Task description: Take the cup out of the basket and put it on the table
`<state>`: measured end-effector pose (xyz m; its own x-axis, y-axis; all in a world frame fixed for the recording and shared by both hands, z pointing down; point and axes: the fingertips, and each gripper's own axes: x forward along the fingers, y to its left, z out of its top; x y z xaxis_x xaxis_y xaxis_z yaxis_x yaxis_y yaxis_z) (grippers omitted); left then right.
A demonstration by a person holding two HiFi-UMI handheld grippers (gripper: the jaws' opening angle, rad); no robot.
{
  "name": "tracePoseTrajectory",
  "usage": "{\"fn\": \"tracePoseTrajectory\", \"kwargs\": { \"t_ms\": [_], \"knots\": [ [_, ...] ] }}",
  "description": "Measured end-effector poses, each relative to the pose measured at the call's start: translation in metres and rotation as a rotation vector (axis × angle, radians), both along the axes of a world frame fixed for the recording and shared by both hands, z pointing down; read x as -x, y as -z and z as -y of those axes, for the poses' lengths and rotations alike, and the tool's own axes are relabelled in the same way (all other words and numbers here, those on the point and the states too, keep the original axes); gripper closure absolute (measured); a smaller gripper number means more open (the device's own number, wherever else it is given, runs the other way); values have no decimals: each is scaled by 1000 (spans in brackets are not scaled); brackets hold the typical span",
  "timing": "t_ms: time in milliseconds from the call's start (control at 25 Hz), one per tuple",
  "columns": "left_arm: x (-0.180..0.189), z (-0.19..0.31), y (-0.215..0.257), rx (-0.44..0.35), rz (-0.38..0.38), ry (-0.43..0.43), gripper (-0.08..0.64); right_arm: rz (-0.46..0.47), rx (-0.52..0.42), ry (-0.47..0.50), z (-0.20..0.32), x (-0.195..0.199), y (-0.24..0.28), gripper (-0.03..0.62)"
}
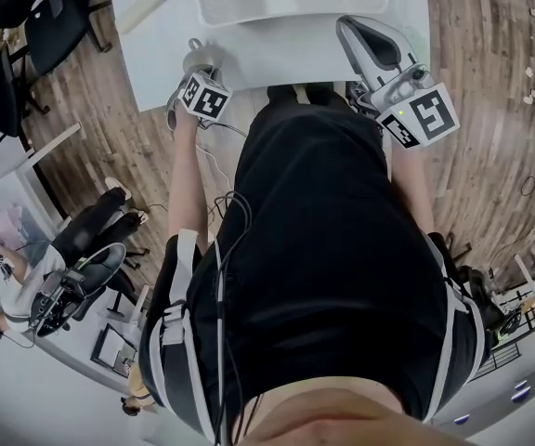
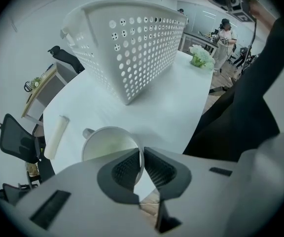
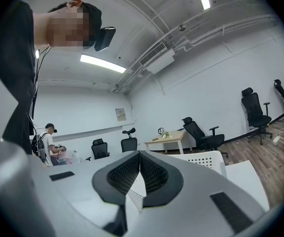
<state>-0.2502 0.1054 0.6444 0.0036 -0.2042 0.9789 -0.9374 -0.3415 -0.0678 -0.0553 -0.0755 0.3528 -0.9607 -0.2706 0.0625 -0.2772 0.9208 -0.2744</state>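
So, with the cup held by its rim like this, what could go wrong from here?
1. The left gripper pinches only the thin rim of the cup, so the cup may tilt or slip from the pads.
2. The cup is close to the near edge of the table. If it is released here, a small push could send it off.
3. The white roll lies just beside the cup and may get bumped.

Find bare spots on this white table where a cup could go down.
Bare table lies between the basket and the near edge, running toward the plant. Crowded left: the cup in the left gripper, beside a white roll.
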Motion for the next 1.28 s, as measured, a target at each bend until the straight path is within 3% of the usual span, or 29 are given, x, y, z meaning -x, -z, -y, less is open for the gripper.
{"fn": "tracePoseTrajectory", "kwargs": {
  "t_ms": [600, 720, 920, 1120, 1280],
  "knots": [
    [0, -1, -4, 40, 83, -66, 485, 8, 1, -2, -1, -2, 0, 574],
    [-3, -3, -2, 42, 64, -71, 439, 7, 0, 1, -2, -2, 0, 574],
    [1, -5, 2, 37, 63, -54, 434, 9, 1, 11, -4, 1, 0, 574],
    [7, -4, 17, -2, 81, -28, 436, 9, 0, 14, -3, 3, 2, 574],
    [0, 7, 50, -99, 86, -18, 457, 10, 2, 14, -4, 3, 1, 574]
  ]
}}
